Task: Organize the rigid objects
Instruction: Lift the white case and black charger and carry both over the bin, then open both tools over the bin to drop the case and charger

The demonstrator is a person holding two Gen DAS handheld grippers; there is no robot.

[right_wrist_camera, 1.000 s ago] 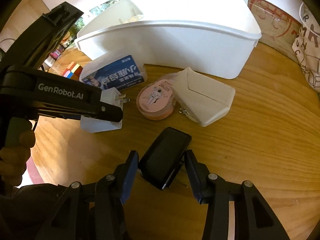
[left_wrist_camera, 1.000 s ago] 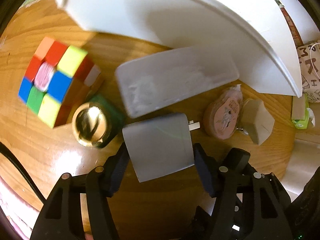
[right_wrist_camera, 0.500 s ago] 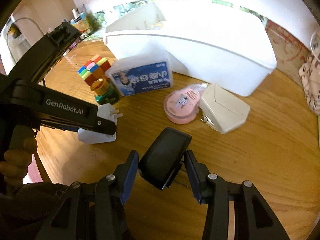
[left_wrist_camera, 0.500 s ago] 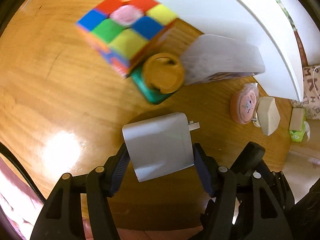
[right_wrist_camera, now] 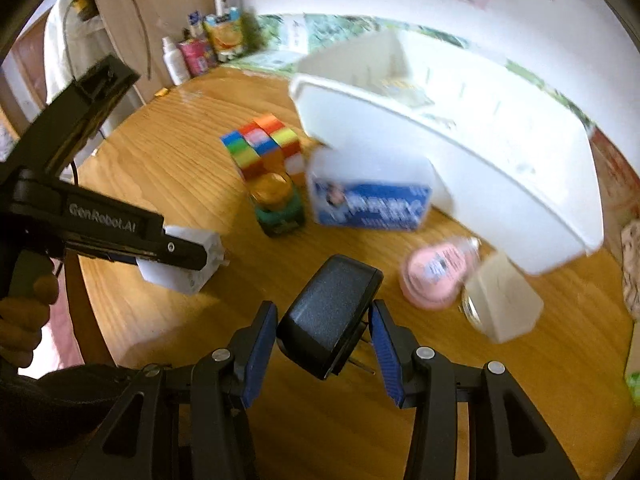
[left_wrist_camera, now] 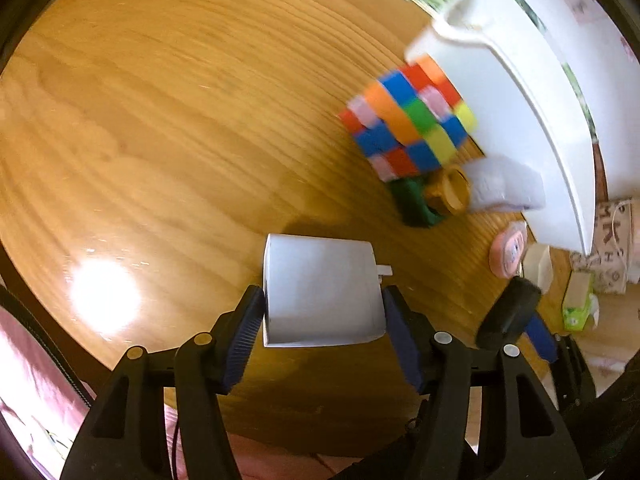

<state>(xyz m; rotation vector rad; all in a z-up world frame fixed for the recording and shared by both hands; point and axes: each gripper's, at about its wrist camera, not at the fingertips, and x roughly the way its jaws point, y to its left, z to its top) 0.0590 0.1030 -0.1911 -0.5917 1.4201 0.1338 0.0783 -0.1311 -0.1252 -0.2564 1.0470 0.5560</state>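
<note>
Bottles (right_wrist_camera: 188, 56) behind table (right_wrist_camera: 160, 160), right wrist view only.

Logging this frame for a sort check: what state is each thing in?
Left gripper: shut on white charger, off the table.
Right gripper: shut on black charger, prongs out.
Bin: open-topped.
Cube: scrambled, on table.
Green jar: capped, upright.

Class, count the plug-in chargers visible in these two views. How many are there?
2. A white charger is clamped in the left gripper; a black charger in the right gripper. Others may lie hidden inside the bin.
</note>
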